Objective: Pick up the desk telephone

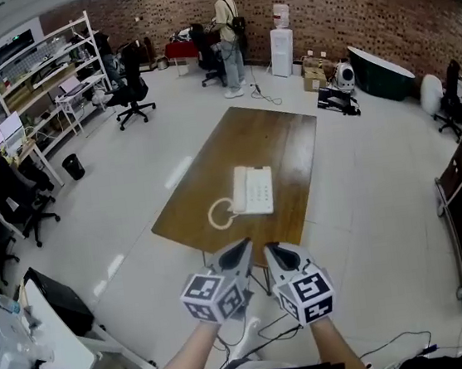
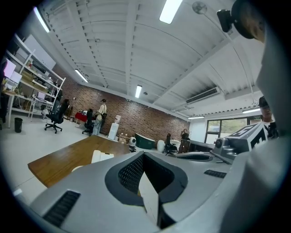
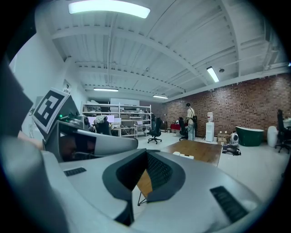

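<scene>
Desk telephone (image 1: pixel 253 190) lies flat on the wooden desk (image 1: pixel 271 137), toward its near end. Left gripper (image 1: pixel 241 254) and right gripper (image 1: pixel 278 255) side by side, jaws together, both empty. Telephone lies ahead of both, not touched.

The head camera looks steeply down from just short of the wooden table's (image 1: pixel 269 141) near edge, with the whole top in frame. Cameras on the left gripper (image 1: pixel 244 246) and right gripper (image 1: pixel 271 251) sit low, facing across that top toward the brick wall (image 1: pixel 317 2); all three views share both.
</scene>
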### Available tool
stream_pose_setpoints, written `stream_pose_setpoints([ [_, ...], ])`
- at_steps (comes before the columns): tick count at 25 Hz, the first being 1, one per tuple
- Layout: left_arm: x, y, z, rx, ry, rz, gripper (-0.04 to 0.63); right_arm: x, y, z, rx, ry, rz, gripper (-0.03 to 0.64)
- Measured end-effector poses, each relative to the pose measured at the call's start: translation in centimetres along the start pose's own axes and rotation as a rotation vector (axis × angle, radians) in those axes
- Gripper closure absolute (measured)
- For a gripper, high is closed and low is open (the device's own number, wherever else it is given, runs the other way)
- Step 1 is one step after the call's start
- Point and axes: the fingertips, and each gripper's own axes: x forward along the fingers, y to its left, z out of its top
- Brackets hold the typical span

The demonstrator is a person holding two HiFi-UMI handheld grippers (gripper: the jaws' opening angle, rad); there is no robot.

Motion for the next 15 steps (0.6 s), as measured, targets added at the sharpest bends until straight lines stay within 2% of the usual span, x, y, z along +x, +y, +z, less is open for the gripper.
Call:
stream_pose_setpoints([
  [7,2.5,3.6,0.6,-0.011,0.013,-0.022,0.594,3.8,-1.5,1.0,0.011,-0.005,-0.039,0.617],
  [15,3.9,4.8,-0.6,-0.021,0.028,-0.040,0.594,4.4,-2.8,-0.2,0.021,0.011,-0.077,0.617],
])
